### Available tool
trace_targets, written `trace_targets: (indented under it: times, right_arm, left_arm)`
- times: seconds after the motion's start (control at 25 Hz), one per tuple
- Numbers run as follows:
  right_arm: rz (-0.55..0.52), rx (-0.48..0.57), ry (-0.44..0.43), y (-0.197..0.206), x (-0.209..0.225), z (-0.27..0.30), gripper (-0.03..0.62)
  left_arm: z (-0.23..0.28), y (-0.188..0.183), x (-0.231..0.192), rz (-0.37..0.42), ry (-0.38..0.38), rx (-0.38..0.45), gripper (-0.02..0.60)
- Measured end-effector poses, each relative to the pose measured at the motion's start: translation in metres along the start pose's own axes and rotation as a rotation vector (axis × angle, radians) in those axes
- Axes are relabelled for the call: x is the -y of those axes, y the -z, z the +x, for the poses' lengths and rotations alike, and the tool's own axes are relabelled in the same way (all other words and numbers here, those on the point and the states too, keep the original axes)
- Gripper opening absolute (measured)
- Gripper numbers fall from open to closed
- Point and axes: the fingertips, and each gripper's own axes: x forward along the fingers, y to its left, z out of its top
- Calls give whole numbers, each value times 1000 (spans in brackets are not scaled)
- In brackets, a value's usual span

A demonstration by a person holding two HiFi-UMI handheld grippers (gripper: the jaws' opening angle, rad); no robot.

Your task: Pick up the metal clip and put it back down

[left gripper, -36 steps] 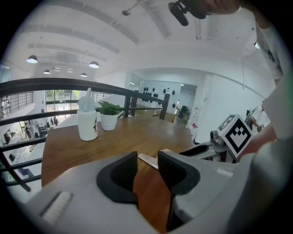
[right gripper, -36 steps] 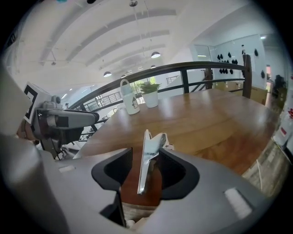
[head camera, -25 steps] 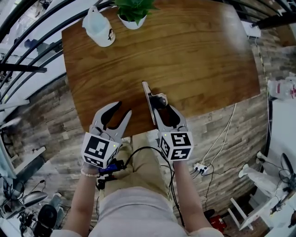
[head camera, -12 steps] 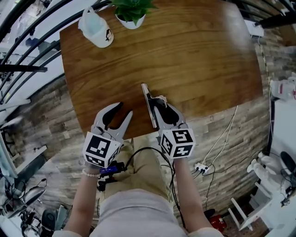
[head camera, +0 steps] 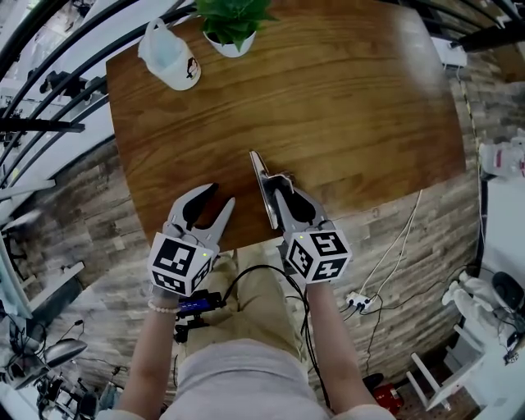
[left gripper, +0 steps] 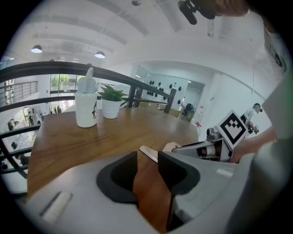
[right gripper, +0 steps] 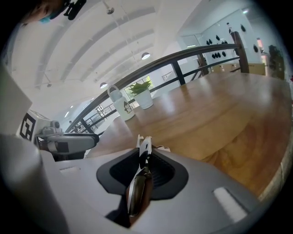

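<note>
A long metal clip (head camera: 262, 187) sits near the front edge of the wooden table (head camera: 353, 107), pointing away from me. My right gripper (head camera: 283, 197) is shut on its near half. In the right gripper view the clip (right gripper: 142, 176) stands on edge between the two dark pads, its tip poking past them. Whether it touches the tabletop I cannot tell. My left gripper (head camera: 220, 194) hovers over the table edge a little to the left, open and holding nothing. The left gripper view shows the clip's tip (left gripper: 149, 153) just beyond its jaws, and the right gripper (left gripper: 215, 145) beside it.
A white bottle (head camera: 170, 56) and a potted plant (head camera: 234, 23) stand at the table's far left corner. Dark railings (head camera: 49, 82) run along the left. On the floor to the right lie a white cable and a power strip (head camera: 358, 299).
The right gripper has drifted slightly toward me with the clip still in it. The left gripper has barely moved.
</note>
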Motion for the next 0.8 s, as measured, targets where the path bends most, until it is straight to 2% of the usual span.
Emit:
trace_targets:
  times: [0.12,0.28,0.48,0.8]
  right_arm:
    - [15,22,-14,-6,-3,-2,63]
    - [-37,16,-21,-8,-8,-3,62]
    - [-38,44,-44,-16,-11,-10,60]
    - [-2,95,-82,-32,-12,-22,58]
  left_arm:
    - [1,0,-1,-15,5,4,135]
    - [4,1,-1,-36,14,9,135]
    - [10,0,0,-55,33,20,135]
    - [31,2,-1,-201,99,36,140]
